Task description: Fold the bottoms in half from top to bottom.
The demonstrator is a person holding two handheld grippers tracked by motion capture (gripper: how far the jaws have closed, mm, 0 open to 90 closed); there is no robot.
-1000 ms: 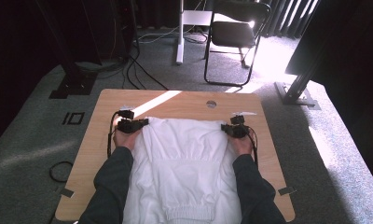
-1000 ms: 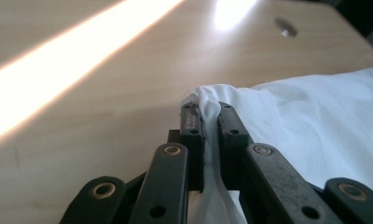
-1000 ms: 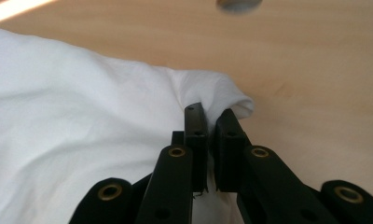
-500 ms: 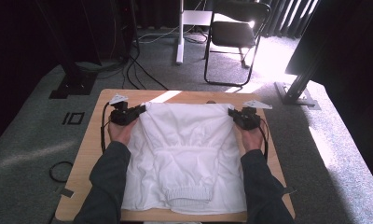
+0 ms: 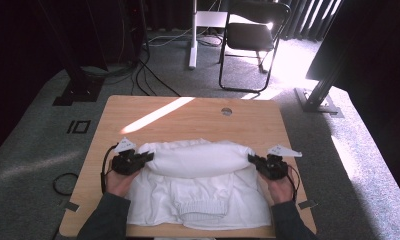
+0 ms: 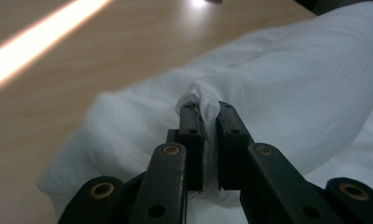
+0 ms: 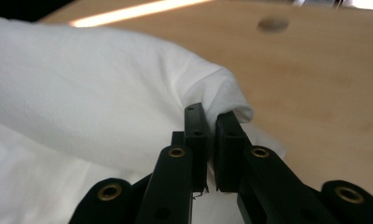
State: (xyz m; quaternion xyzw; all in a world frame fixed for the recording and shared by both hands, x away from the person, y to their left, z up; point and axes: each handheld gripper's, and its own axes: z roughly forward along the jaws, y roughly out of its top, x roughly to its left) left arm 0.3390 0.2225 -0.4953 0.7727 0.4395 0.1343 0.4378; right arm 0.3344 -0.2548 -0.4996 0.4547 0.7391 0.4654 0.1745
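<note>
high view: a white garment (image 5: 198, 185) is lying on the wooden table (image 5: 188, 115), its far edge folding over between the left gripper (image 5: 147, 156) and the right gripper (image 5: 252, 160).
left gripper view: jaws are pinching a bunched fold of cloth.
right gripper view: jaws are pinching a cloth corner.

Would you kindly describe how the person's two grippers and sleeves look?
Both the left gripper and right gripper are black, with two blocky jaws on links with brass-coloured rivets, a pale three-cornered plate on top and a black trailing cable. The sleeves are dark grey.
</note>
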